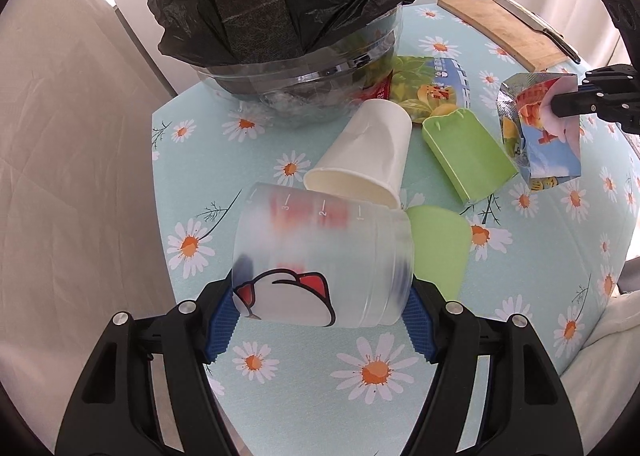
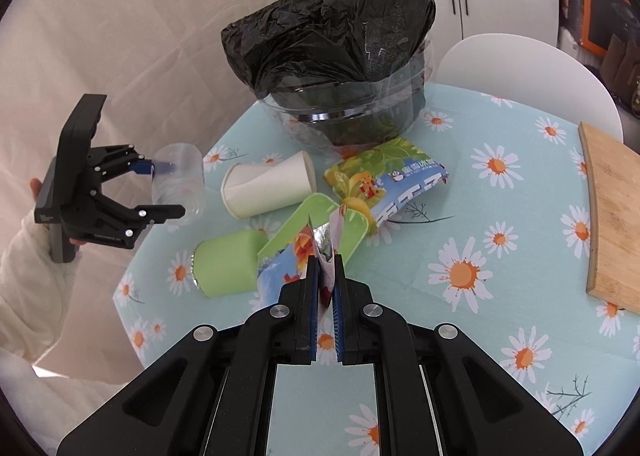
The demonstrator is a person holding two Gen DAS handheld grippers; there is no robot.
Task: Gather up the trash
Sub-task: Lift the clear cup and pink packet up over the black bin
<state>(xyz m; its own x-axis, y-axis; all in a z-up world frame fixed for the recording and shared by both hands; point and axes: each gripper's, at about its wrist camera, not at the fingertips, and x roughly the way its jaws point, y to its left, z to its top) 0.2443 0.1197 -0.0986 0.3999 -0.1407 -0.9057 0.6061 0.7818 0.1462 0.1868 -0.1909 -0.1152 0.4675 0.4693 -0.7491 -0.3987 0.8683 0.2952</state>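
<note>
Left gripper (image 1: 322, 310): you have it clamped on the frosted translucent plastic cup with a red-and-white cartoon print (image 1: 320, 256), lifted clear of the table at its left edge.
Right gripper (image 2: 325, 288): your jaws are pressed together on the foil-lined snack wrapper printed in blue and orange (image 2: 298, 256), held above the clutter.
Destination: the clear round bin lined with a black plastic bag (image 2: 332, 68) stands at the far side of the daisy-print tablecloth (image 2: 460, 216); something greenish shows through its wall, contents otherwise unclear.
Still on the table: white paper cup on its side (image 2: 268, 188), green cylindrical cup (image 2: 226, 268), flat green plastic scoop-shaped piece (image 1: 466, 158), green-and-blue printed snack bag (image 2: 384, 184).
Progress judged: early to middle; two items in hand, neither dropped in yet, four left to collect.
Not trash: wooden cutting board (image 2: 612, 216).
</note>
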